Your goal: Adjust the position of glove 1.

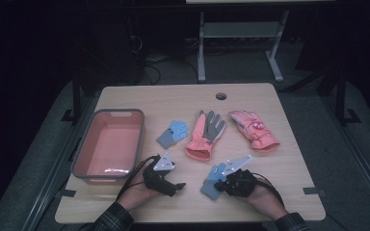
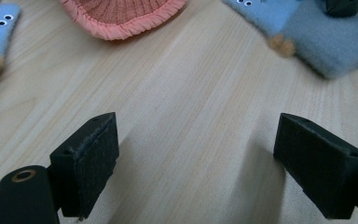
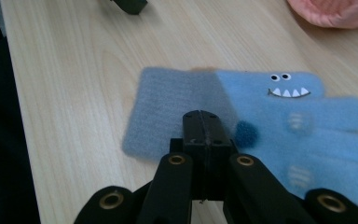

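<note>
- Work in hand, as I read it: sorting gloves into the pink bin (image 1: pixel 107 144) at the left of the table (image 1: pixel 289 159). The bin looks empty, so nothing is in it yet.
- Right gripper (image 3: pixel 204 122) has its jaws pressed fully together on the grey cuff edge of the near blue monster glove (image 3: pixel 261 116). The glove lies flat on the table, near the front edge, right of centre in the high view (image 1: pixel 213 183).
- Can't tell for sure whether cloth is really pinched between the pads or whether they just sit on top of the cuff; it looks like a pinch at the cuff edge.
- Left gripper (image 2: pixel 196 154) has its jaws wide apart with nothing between them, hovering over bare table wood. In the high view it sits front and centre-left, just right of the bin (image 1: pixel 166 178).
- Second blue monster glove (image 1: pixel 172 133) lies mid-table, just right of the bin, untouched.
- Orange-and-grey glove (image 1: pixel 204 134) lies in the middle, palm up; its ribbed cuff shows at the top of the left gripper view (image 2: pixel 121 18).
- Pink glove (image 1: pixel 254 130) lies to the right, apart from both grippers.
- Left to do, by my judgement: lift the near blue glove, carry it over to the bin, drop it, then the other three. Early stage.
</note>
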`<move>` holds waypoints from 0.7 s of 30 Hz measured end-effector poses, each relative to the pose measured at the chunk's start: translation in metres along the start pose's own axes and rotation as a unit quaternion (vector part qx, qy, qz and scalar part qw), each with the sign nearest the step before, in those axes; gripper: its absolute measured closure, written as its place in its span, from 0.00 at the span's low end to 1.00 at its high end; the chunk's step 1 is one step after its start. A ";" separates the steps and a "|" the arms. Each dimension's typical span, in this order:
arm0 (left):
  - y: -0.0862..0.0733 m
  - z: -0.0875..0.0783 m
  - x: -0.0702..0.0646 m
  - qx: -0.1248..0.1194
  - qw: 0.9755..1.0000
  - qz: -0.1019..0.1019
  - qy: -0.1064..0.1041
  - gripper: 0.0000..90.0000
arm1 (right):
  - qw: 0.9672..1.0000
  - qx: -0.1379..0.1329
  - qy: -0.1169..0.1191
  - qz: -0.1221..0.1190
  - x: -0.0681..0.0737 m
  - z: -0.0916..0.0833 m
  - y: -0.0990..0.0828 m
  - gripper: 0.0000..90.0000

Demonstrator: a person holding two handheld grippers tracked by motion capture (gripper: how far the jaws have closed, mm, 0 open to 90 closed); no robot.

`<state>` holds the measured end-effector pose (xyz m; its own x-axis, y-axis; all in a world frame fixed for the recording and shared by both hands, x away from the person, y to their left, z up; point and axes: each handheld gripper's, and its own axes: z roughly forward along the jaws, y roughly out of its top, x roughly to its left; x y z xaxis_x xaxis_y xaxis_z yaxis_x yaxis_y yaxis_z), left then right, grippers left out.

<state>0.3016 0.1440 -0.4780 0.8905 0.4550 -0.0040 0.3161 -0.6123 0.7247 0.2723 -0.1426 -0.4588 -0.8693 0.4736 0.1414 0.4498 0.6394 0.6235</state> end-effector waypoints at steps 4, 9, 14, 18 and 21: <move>0.000 0.000 0.000 0.000 1.000 0.000 0.000 0.15 | 1.000 -0.006 0.004 -0.002 0.000 -0.001 0.001 1.00; 0.000 0.000 0.000 0.000 1.000 0.000 0.000 0.15 | 0.999 -0.028 -0.013 0.022 -0.013 -0.016 -0.007 1.00; 0.000 0.000 0.000 0.000 1.000 0.000 0.000 0.15 | 0.997 -0.043 -0.048 0.049 -0.035 -0.032 -0.022 0.96; 0.000 0.000 0.000 0.000 1.000 0.000 0.000 0.15 | 0.992 -0.058 -0.079 0.074 -0.053 -0.047 -0.034 0.92; 0.000 0.000 0.000 0.000 1.000 0.000 0.001 0.15 | 0.989 -0.069 -0.101 0.089 -0.064 -0.055 -0.042 0.87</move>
<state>0.3015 0.1440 -0.4779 0.8900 0.4559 -0.0029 0.3159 -0.6121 0.7250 0.2975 -0.2332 -0.4522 -0.7142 0.6912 0.1103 0.5474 0.4534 0.7034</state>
